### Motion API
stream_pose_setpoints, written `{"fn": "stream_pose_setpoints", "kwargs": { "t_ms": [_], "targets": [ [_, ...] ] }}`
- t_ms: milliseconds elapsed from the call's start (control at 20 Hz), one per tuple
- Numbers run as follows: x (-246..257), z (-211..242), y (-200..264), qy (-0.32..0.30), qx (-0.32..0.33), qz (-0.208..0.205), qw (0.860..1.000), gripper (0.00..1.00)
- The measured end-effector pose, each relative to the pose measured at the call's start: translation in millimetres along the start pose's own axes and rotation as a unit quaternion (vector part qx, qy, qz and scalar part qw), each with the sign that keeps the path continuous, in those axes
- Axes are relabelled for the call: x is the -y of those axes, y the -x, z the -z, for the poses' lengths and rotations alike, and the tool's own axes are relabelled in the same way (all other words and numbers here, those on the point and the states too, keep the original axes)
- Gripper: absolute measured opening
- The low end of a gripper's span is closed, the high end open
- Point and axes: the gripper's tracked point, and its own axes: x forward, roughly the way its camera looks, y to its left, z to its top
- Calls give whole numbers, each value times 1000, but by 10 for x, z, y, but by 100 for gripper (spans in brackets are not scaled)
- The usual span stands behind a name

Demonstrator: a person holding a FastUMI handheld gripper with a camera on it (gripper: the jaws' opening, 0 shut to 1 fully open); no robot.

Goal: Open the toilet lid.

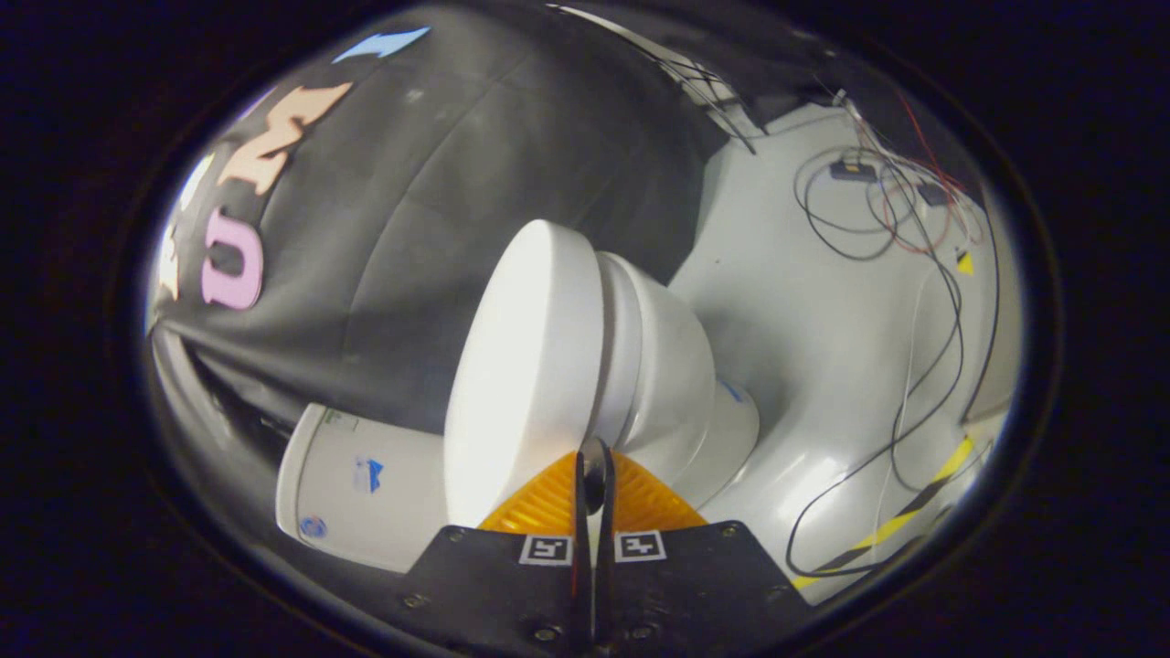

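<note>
Nearest us, our claw (pixel 594 457) has its fingers drawn almost together, a thin gap between them, and the edge of the toilet lid (pixel 526 384) sits right at their tips; we cannot tell whether both fingers press on it. The lid stands partly raised off the bowl (pixel 672 366), its long axis running away from the claw. To the near left lies the tank (pixel 366 480). Far right, cables (pixel 877 210) trail across the floor (pixel 804 329).

Tool (pixel 592 457) fingers nearly together at the raised toilet lid's (pixel 526 366) edge, lid and bowl (pixel 672 366) blocking the way just ahead, tank (pixel 366 484) and booth wall (pixel 439 201) beside the lid, bare floor (pixel 786 320) open beyond the bowl, loose cables (pixel 914 274) trailing across it.
</note>
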Motion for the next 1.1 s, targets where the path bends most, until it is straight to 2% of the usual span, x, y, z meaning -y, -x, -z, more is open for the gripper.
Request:
{"fn": "stream_pose_setpoints", "kwargs": {
  "t_ms": [200,400,1100],
  "targets": [
    [-111,-58,74,4,3,-11,1000,2],
    [-238,-90,147,41,10,-8,999,2],
    [-783,-225,417,99,39,-24,994,1]
  ]
}}
